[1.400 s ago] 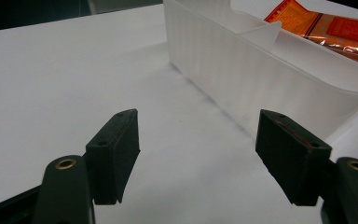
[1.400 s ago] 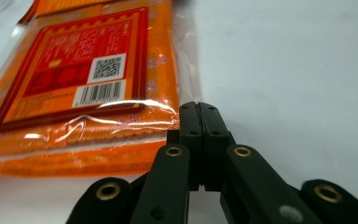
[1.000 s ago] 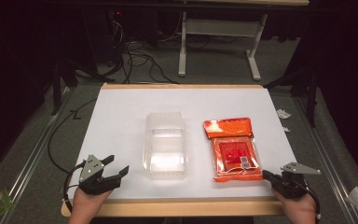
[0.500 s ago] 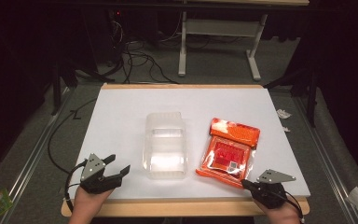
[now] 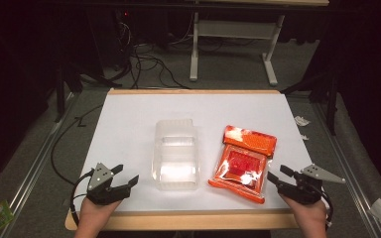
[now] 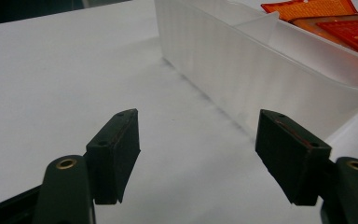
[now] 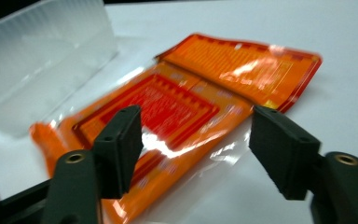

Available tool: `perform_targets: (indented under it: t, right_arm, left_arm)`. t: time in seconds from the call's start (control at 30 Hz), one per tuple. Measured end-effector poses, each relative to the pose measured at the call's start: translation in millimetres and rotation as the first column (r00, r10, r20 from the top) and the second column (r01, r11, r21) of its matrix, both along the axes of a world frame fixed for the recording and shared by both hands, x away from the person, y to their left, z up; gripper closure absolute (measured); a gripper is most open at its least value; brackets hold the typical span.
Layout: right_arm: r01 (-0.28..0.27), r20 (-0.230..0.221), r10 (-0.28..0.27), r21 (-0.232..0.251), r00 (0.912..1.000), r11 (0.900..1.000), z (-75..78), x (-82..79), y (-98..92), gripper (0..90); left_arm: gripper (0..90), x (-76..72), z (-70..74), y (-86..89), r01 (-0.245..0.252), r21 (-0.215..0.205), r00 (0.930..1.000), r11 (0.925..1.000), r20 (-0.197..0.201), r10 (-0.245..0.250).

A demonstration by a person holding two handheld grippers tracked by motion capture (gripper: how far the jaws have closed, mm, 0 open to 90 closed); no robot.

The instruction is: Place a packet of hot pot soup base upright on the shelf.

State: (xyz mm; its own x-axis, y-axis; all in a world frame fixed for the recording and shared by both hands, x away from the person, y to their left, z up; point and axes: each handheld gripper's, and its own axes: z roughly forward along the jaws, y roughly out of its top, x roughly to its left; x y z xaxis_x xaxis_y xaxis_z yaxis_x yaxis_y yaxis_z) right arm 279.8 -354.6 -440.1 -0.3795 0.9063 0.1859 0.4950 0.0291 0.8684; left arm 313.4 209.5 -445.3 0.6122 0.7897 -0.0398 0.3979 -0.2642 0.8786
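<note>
The right gripper [image 5: 274,179] has just been opening; its jaws stand apart and hold nothing. The orange packet [image 5: 244,162] lies just before them on the white table [image 5: 129,119], beside the clear tray [image 5: 176,154]. Half a second ago the packet lay more tilted. The left gripper [image 5: 126,174] stands open and empty.

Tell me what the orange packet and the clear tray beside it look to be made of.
Orange packet: apparently thin glossy plastic film, judging by the bright glare, wrinkles and clear sealed edge in the right gripper view. Clear tray: likely thin moulded plastic, translucent and slightly frosted, with fine ribbing on its wall in the left gripper view.
</note>
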Motion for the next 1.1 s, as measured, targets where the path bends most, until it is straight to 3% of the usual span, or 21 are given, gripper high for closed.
perform_targets:
  t: [0.13,0.17,0.2,0.23,0.57,0.63,0.7,0.73,0.9,1.0,1.1]
  right_arm:
    - [0.02,-0.002,-0.02,0.013,0.9998,1.0,-3.0,18.9,-5.8,24.5]
    - [0.03,-0.002,-0.03,0.014,0.9996,0.999,-5.2,31.1,-7.0,21.0]
    - [0.03,-0.002,-0.03,0.014,0.9996,0.999,-5.2,31.1,-7.0,21.0]
    - [0.05,-0.006,-0.05,0.011,0.9988,0.999,-6.3,43.0,-8.0,18.4]
    - [0.085,-0.043,-0.084,0.018,0.9956,0.996,-11.6,94.4,-22.4,20.5]
    - [0.083,-0.065,-0.079,0.048,0.9947,0.995,-15.3,103.7,-26.9,20.3]
    - [0.091,-0.068,-0.088,0.049,0.9938,0.995,-17.0,107.1,-28.8,20.4]
    - [0.104,-0.094,-0.098,0.059,0.9908,0.993,-19.5,114.9,-32.9,20.1]
    - [0.12,-0.132,-0.109,0.08,0.9853,0.99,-23.2,131.7,-38.1,23.3]
    - [0.139,-0.2,-0.118,0.097,0.9728,0.985,-32.2,147.2,-39.7,28.0]
    - [0.137,-0.229,-0.107,0.119,0.9676,0.983,-36.7,150.0,-39.6,32.0]
  left_arm:
    - [32.5,2.2,-0.9,-0.3,0.009,-0.003,0.9999,1.0,-0.014,-0.009]
    - [32.6,3.3,-1.6,-0.5,0.006,-0.004,0.9998,1.0,-0.017,-0.006]
    - [32.6,3.3,-1.6,-0.5,0.006,-0.004,0.9998,1.0,-0.017,-0.006]
    - [32.5,3.9,-2.0,-0.5,0.005,-0.003,0.9998,1.0,-0.018,-0.005]
    - [33.6,8.3,-5.1,2.1,-0.019,-0.021,0.9993,0.9996,-0.031,0.018]
    - [33.4,8.4,-5.5,2.8,-0.023,-0.021,0.9992,0.9995,-0.033,0.023]
    - [33.3,8.2,-5.5,3.1,-0.026,-0.023,0.9991,0.9994,-0.034,0.025]
    - [33.4,7.5,-5.2,4.2,-0.027,-0.03,0.9991,0.9992,-0.032,0.026]
    - [33.4,6.5,-5.9,4.4,-0.027,-0.029,0.9992,0.9992,-0.03,0.026]
    - [33.3,5.4,-5.5,4.6,-0.027,-0.031,0.9993,0.9992,-0.026,0.026]
    - [33.2,4.4,-5.9,4.9,-0.029,-0.028,0.9993,0.9992,-0.025,0.028]
